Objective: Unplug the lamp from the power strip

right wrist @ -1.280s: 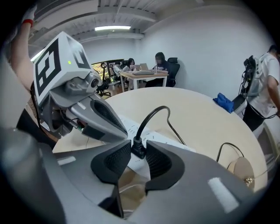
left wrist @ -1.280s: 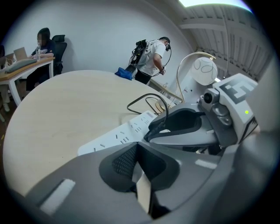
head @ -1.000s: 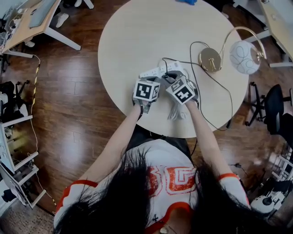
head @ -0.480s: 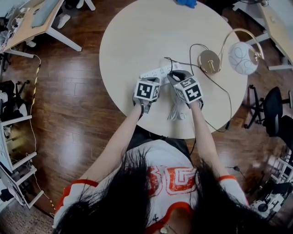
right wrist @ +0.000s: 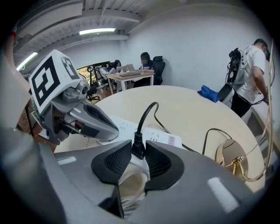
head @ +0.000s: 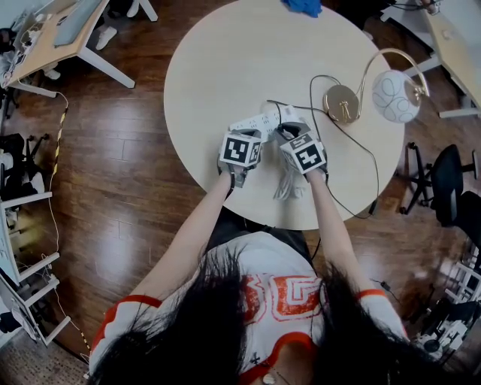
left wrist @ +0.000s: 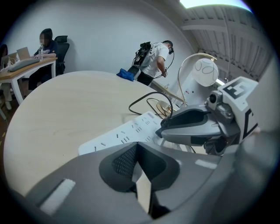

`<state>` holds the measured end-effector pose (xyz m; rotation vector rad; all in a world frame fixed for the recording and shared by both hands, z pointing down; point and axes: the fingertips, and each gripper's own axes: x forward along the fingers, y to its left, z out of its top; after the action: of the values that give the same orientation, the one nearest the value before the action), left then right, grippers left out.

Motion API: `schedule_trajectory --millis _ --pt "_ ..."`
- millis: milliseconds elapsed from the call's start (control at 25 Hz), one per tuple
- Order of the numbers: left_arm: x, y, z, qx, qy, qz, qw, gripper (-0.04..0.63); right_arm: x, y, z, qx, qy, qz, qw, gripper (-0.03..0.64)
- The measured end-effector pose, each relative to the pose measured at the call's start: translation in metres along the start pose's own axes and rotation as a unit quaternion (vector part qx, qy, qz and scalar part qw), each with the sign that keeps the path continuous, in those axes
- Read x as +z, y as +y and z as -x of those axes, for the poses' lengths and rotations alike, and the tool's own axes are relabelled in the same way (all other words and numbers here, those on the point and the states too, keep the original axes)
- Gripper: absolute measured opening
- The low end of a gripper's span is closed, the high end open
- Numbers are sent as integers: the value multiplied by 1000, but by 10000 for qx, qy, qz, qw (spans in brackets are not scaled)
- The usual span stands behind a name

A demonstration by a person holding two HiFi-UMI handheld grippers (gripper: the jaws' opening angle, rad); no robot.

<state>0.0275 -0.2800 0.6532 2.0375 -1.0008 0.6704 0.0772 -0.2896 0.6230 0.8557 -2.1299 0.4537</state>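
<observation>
The white power strip (head: pixel 257 119) lies on the round table (head: pixel 225 60), with the gold-based lamp (head: pixel 343 101) and its white globe shade to its right. In the right gripper view the lamp's black plug (right wrist: pixel 138 147) stands upright between the pads of my right gripper (right wrist: pixel 138 154), which touch it on both sides while the jaws are opening. Whether its prongs still sit in the strip (right wrist: pixel 159 136) is hidden. My left gripper (left wrist: pixel 136 151) is shut on nothing at the near edge of the strip (left wrist: pixel 124 134). From above, both grippers (head: pixel 243 134) (head: pixel 285 129) meet the strip side by side.
The lamp's black cord (head: pixel 362 147) loops over the table's right part and off its edge. A coil of white cable (head: pixel 289 184) lies under my right hand. A blue cloth (head: pixel 302 6) sits at the far rim. People and desks stand beyond the table.
My right gripper swung a little to the right half a second ago and has come back down over the strip's right end. The left gripper has stayed put.
</observation>
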Motion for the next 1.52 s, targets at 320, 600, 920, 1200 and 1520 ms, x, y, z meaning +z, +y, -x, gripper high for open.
schedule_trajectory --millis 320,600,920,1200,1520 --pt "-13 -12 23 -392 -207 617 9971 0 -3 -1 4 -85 -143 -88 9998 201" --pt "1 -18 72 -565 -931 664 9918 0 10 8 49 -164 -1126 -1035 9881 165" --pt "30 -30 138 -725 -2044 776 9731 0 31 35 108 -580 -2291 -1534 9595 3" --pt "43 -42 196 -886 -2780 666 9542 0 42 61 137 -679 -2867 -2018 9341 2" --pt "27 -50 214 -1152 -2875 649 9486 0 28 88 162 -936 -3070 -2281 9192 2"
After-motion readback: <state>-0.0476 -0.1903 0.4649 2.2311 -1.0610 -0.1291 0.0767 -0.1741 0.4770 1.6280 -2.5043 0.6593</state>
